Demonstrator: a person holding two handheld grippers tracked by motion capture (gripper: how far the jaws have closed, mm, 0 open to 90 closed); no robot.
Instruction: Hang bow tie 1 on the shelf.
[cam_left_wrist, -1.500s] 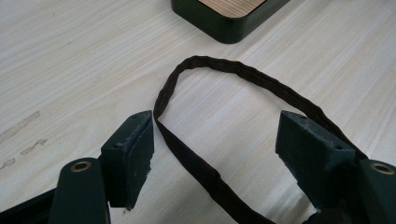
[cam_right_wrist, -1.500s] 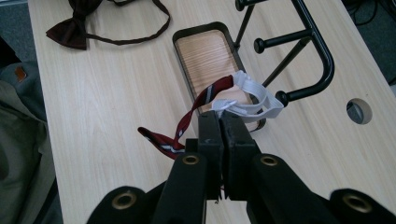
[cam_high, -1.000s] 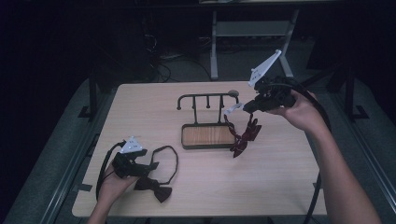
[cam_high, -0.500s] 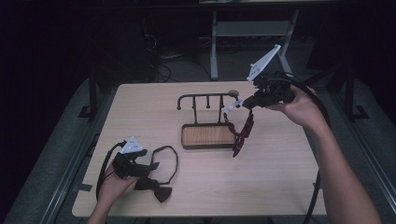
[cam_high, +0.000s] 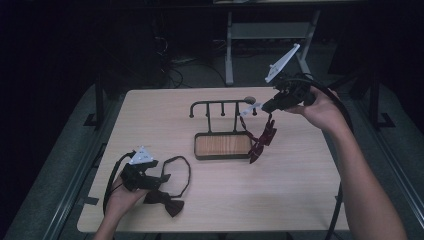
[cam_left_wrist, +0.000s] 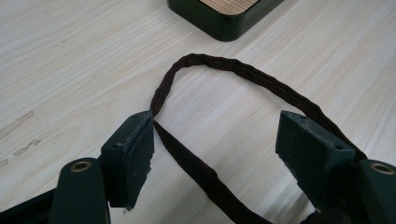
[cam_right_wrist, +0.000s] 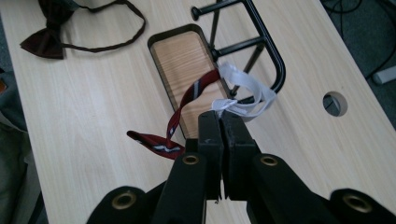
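Pale table (cam_high: 150, 115); right gripper (cam_right_wrist: 219, 122) fingers pinch red tie's white band (cam_right_wrist: 245, 91); left gripper (cam_left_wrist: 215, 140) fingers wide, straddling bow-tie strap (cam_left_wrist: 224, 67).

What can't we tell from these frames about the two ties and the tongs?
- Red striped tie: bow end hidden behind the shut right tongs in the right gripper view.
- Dark bow tie: its knot is cut off by the bottom edge in the left gripper view.
- Left tongs: too small and dark in the high view.

The left hand-held gripper (cam_high: 165, 178) is lying low at the near left of the surface (cam_high: 300, 200), its 2 jaws standing wide apart. The right hand-held gripper (cam_high: 252, 110) is hanging raised at the far right, forearm stretching forward, jaws pressed together.
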